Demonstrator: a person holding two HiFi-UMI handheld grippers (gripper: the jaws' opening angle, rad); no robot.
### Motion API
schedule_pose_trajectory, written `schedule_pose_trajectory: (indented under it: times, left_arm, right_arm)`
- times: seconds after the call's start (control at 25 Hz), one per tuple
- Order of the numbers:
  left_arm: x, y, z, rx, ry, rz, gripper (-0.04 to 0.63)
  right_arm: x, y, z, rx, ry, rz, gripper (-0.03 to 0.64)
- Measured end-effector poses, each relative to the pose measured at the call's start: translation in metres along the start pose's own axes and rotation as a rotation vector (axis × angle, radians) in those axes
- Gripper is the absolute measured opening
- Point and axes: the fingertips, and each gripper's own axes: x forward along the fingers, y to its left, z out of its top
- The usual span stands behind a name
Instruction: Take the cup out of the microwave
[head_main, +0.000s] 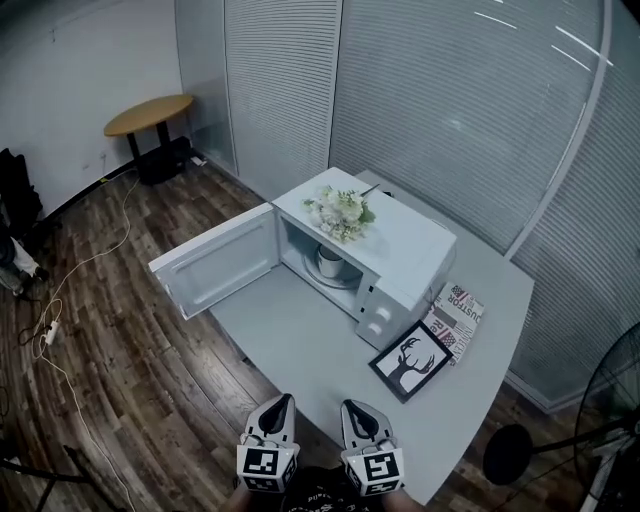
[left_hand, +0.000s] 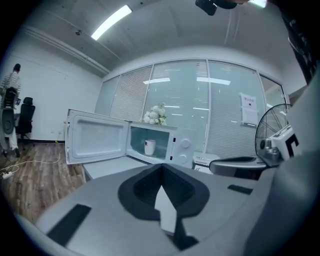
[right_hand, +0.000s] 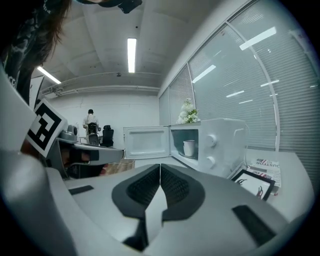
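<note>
A white cup (head_main: 329, 261) stands upright inside the white microwave (head_main: 412, 248), whose door (head_main: 215, 262) hangs wide open to the left. In the left gripper view the cup (left_hand: 149, 146) sits straight ahead and far off; the right gripper view has the cup (right_hand: 189, 147) ahead, a little to the right. My left gripper (head_main: 281, 404) and right gripper (head_main: 351, 408) are side by side at the near edge of the grey table (head_main: 300, 350), well short of the microwave. Both point toward it, and each has its dark pads (left_hand: 145, 187) (right_hand: 142, 186) together with nothing between them.
White flowers (head_main: 338, 211) lie on top of the microwave. A black-framed deer picture (head_main: 411, 361) and a printed book (head_main: 455, 317) lie right of it. A standing fan (head_main: 620, 400) is at far right. Beyond the table's left edge is wooden floor with a round side table (head_main: 150, 113).
</note>
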Motion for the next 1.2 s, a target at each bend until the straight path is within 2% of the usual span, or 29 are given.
schedule_pose_trajectory:
  times: [0.64,0.92,1.2]
  left_arm:
    - [0.072,0.102,0.025,0.031,0.018,-0.121,0.005]
    - [0.089,0.118,0.030,0.047,0.025,-0.166,0.005]
    - [0.099,0.124,0.023,0.030,0.056,-0.158,0.005]
  right_arm:
    - [0.111,0.007,0.018,0.033,0.014,-0.145,0.005]
    - [0.131,0.000,0.019,0.053,0.028,-0.216,0.006]
    - [0.143,-0.005,0.022,0.076,0.053,-0.203,0.006]
